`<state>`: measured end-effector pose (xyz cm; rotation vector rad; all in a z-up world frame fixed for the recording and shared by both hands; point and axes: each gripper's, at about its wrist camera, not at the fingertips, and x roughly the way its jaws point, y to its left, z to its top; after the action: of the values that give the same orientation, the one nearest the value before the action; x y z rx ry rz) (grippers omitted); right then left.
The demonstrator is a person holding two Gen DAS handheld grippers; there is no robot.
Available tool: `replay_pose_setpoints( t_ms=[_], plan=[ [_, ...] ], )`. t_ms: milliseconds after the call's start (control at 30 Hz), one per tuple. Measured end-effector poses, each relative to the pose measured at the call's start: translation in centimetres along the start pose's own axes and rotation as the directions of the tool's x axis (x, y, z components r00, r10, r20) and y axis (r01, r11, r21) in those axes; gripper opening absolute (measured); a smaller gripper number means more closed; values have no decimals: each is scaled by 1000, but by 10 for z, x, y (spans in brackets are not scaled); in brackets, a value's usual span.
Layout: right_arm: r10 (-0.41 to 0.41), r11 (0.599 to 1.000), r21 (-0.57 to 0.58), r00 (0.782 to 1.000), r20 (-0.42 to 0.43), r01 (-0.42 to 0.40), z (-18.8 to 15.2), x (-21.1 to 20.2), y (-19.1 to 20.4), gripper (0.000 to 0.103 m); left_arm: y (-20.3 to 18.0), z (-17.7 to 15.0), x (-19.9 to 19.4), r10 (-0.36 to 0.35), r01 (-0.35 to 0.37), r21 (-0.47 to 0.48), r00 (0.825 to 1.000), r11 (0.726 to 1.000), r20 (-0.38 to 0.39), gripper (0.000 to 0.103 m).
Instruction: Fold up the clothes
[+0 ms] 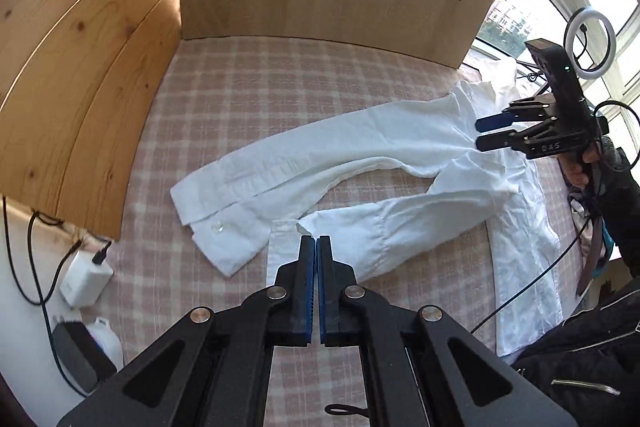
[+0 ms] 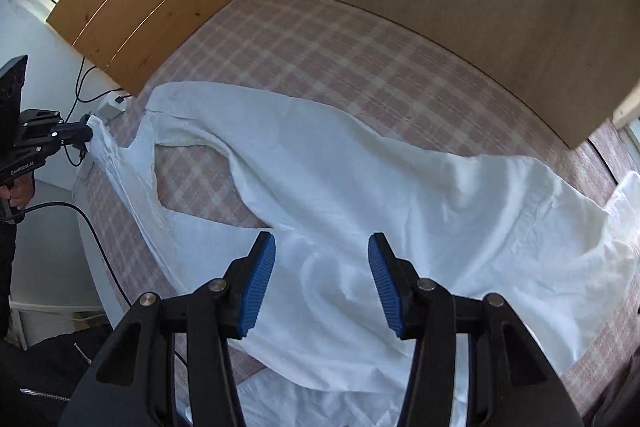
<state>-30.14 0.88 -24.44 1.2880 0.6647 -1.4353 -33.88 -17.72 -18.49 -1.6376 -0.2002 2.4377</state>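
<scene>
A white shirt is spread on a pink checked bedcover, both sleeves stretched toward the wooden boards. The left gripper is pressed together, and in the right wrist view one sleeve's cuff is seen pinched at its tip. The right gripper is held over the shirt's body, fingers spread, nothing gripped.

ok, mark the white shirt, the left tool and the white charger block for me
white shirt (image 1: 360, 143), left wrist view, on the sleeve stretched across the checked cover.
left tool (image 1: 318, 243), left wrist view, between its shut blue-padded tips.
white charger block (image 1: 86, 281), left wrist view, on its top face by the plugged-in cable.
</scene>
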Motion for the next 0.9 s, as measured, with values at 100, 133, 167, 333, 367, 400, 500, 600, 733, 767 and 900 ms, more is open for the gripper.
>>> replay_pose_setpoints(
  t_ms=[100,133,167,333,367,400,500,600,733,767,900],
  plan=[
    [-26,985,-172,999,-43,18,27,37,48,43,-5,-22,-26,-9,11,-48,999,999,40,1],
    [-51,974,-224,997,-52,39,34,48,61,43,-7,-29,-33,-21,24,-65,998,998,52,1],
    [-79,961,-269,995,-57,61,39,59,72,43,-9,-35,-39,-40,45,-83,997,995,61,1],
    [-156,927,-360,979,-130,100,57,100,88,37,-11,-55,-49,-55,63,-113,996,992,74,1],
    [-130,927,-369,977,-167,60,57,103,88,29,-10,-57,-49,-57,66,-120,995,991,76,1],
    [-89,926,-378,974,-209,3,56,104,88,30,-9,-59,-50,-54,64,-128,996,990,77,1],
    [251,908,-248,912,-326,-338,62,83,77,30,-5,-65,-51,-61,73,-150,995,986,81,1],
    [145,938,-281,966,-215,-203,79,65,75,37,-4,-66,-46,-65,76,-148,995,986,78,1],
    [61,934,-341,989,-131,-103,96,63,95,37,6,-71,-16,-28,28,-138,1000,990,2,2],
    [-12,923,-384,996,-92,-25,98,67,104,37,13,-76,-6,-26,21,-153,999,988,-31,2],
    [-92,920,-389,989,-116,40,106,90,99,37,48,-106,24,26,-62,-220,987,973,-162,7]
  ],
)
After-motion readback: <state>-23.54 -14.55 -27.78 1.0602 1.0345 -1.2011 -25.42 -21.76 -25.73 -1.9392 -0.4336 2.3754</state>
